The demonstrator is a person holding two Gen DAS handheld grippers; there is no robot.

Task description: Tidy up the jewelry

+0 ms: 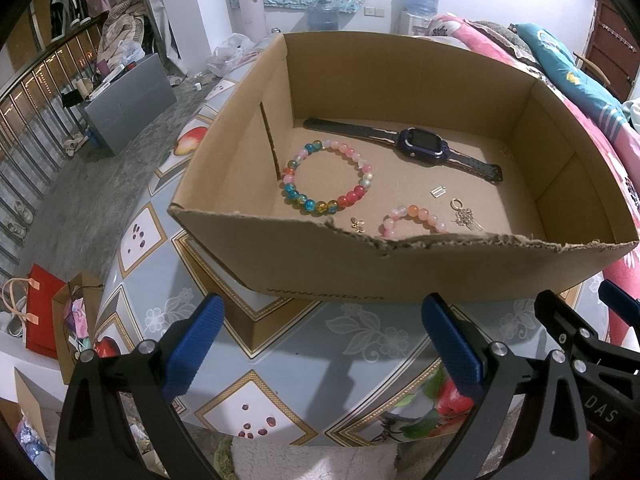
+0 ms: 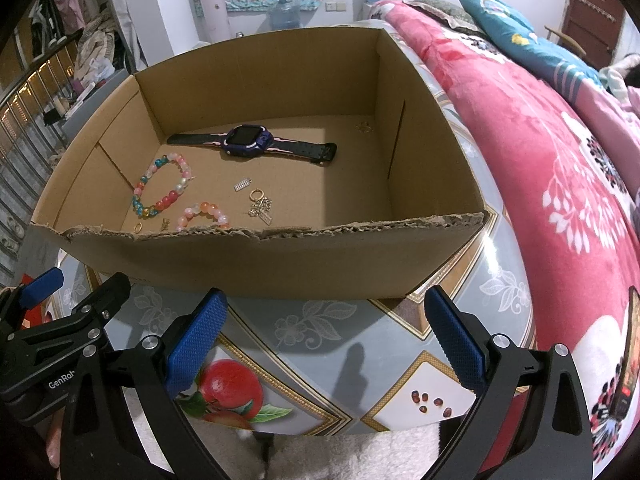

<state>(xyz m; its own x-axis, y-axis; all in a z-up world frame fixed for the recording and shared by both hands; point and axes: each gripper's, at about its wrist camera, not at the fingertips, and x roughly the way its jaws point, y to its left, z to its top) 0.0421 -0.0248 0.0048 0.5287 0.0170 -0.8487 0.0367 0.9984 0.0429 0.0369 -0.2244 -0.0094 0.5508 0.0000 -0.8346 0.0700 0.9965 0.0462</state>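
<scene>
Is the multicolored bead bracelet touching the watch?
Apart. The left wrist view shows bare cardboard between the multicolored bead bracelet and the watch; the right wrist view agrees.

left gripper (image 1: 320, 344): black frame | blue textured pads | silver screws behind pads || right gripper (image 2: 326, 344): same, "GenRob" lettering

Cardboard, glass-like beads, metal and glossy cloth

The box (image 1: 400, 268) is matt brown corrugated cardboard with a rough torn front edge. Inside, the 2 bracelets, a multicolour bracelet (image 1: 327, 177) and a pink bracelet (image 1: 414, 220), are strings of shiny translucent beads; the watch (image 1: 420, 142) has a glossy plastic case and a matt perforated strap; the keyring charm (image 1: 466, 216) looks like bright metal. The tablecloth (image 1: 360, 332) is smooth and glossy. The blanket (image 2: 540, 140) looks soft and fleecy. Both grippers carry textured blue pads (image 2: 196, 344) on matt black frames.
</scene>
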